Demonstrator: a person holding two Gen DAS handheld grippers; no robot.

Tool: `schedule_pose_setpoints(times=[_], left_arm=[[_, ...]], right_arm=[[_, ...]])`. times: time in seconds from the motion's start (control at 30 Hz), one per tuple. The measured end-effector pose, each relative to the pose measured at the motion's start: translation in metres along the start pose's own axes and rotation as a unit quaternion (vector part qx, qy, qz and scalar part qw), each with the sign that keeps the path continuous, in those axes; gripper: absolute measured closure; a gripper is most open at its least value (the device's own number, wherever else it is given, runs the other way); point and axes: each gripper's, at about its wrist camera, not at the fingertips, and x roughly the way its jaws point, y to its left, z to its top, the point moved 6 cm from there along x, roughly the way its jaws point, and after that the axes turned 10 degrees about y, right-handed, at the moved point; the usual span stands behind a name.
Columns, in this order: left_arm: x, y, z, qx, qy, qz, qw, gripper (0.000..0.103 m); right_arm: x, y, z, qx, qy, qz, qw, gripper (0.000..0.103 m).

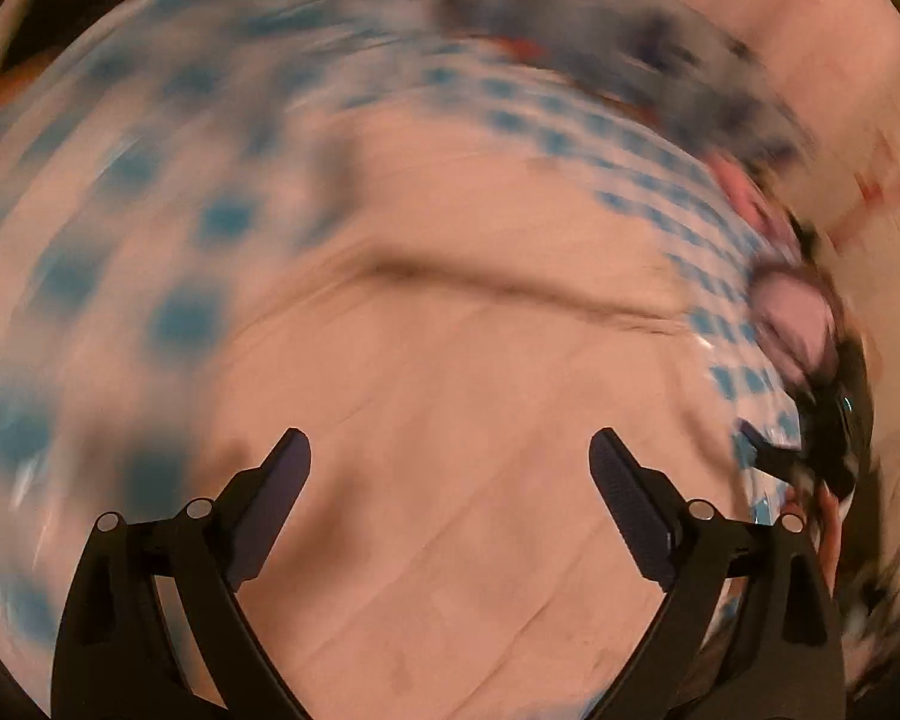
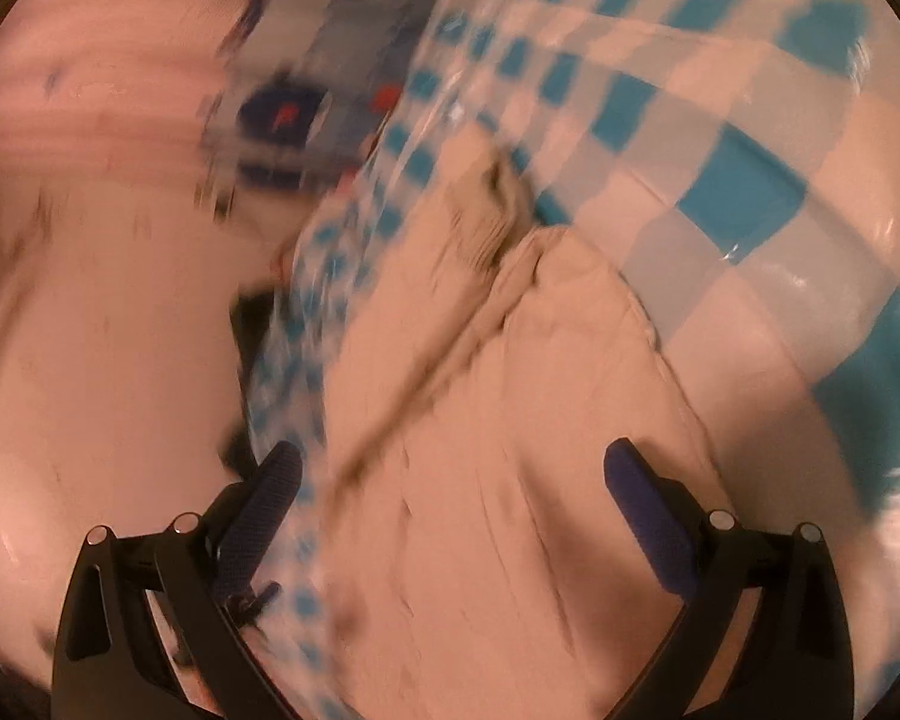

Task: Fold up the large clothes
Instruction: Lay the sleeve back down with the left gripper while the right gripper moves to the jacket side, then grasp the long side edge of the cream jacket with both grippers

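The garment (image 1: 450, 450), pale beige, lies spread flat on the desk (image 1: 120, 240), which wears a blue-and-white checked cloth under a glossy clear cover. In the left wrist view it fills the middle and bottom of the picture, with one dark fold line running across it from left to right. Its far and left edges stop short of the desk's edge, so a band of checked cloth stays bare around them.

The left gripper (image 1: 450, 438) hangs over the beige cloth with its fingers (image 1: 282, 480) spread wide and nothing between them. The right gripper (image 2: 453, 456) also has its fingers (image 2: 648, 516) spread wide and empty, over the same garment (image 2: 510, 480).

The right wrist view shows what the left cannot make out in its blur: a ribbed hem or cuff (image 2: 486, 228) bunched at the garment's far end, and a long crease running from it down towards the left finger. On that side the garment's edge runs close to the desk's (image 2: 750, 198) edge; on the right, checked cloth lies open. Beyond is a grey cloth (image 2: 306, 90) with dark spots.

The left view alone shows the other gripper (image 1: 810, 450) at the right rim, blurred.
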Motion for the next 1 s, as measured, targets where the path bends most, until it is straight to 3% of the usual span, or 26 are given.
schedule_pose_setpoints(times=[0.1, 0.23, 0.4, 0.5, 0.57, 0.6, 0.67, 0.73, 0.8, 0.97, 1.0], left_arm=[[-0.013, 0.075, -0.051, -0.075, -0.002, -0.021, 0.9969, 0.013], [0.011, 0.106, -0.088, -0.113, 0.015, -0.040, 0.9927, 0.013], [0.043, 0.093, -0.115, -0.114, 0.047, -0.099, 0.9875, 0.013], [0.046, 0.074, -0.123, -0.101, 0.045, -0.132, 0.9850, 0.013], [0.042, 0.058, -0.125, -0.093, 0.037, -0.176, 0.9792, 0.013], [0.039, 0.055, -0.125, -0.091, 0.034, -0.187, 0.9777, 0.012], [0.042, 0.056, -0.126, -0.089, 0.040, -0.172, 0.9803, 0.012], [0.055, 0.063, -0.129, -0.104, 0.064, -0.155, 0.9802, 0.012], [0.065, 0.069, -0.132, -0.117, 0.081, -0.153, 0.9780, 0.012], [0.069, 0.070, -0.132, -0.115, 0.072, -0.155, 0.9786, 0.012], [0.069, 0.071, -0.133, -0.115, 0.072, -0.151, 0.9792, 0.016]], right_arm=[[-0.026, -0.013, -0.029, -0.038, 0.012, -0.061, 0.997, 0.006], [-0.043, -0.050, -0.077, -0.040, 0.077, -0.115, 0.990, 0.006], [-0.046, -0.068, -0.115, -0.025, 0.120, -0.094, 0.988, 0.006], [-0.050, -0.062, -0.124, -0.015, 0.131, -0.052, 0.990, 0.006], [-0.047, -0.051, -0.131, -0.015, 0.151, 0.006, 0.988, 0.006], [-0.046, -0.048, -0.132, -0.020, 0.152, 0.002, 0.988, 0.006], [-0.046, -0.051, -0.132, -0.023, 0.148, -0.023, 0.988, 0.006], [-0.044, -0.051, -0.133, -0.018, 0.158, -0.003, 0.987, 0.006], [-0.036, -0.051, -0.138, -0.029, 0.181, -0.019, 0.983, 0.006], [-0.029, -0.051, -0.143, -0.042, 0.195, -0.054, 0.978, 0.006], [-0.028, -0.052, -0.141, -0.040, 0.196, -0.054, 0.978, 0.006]])
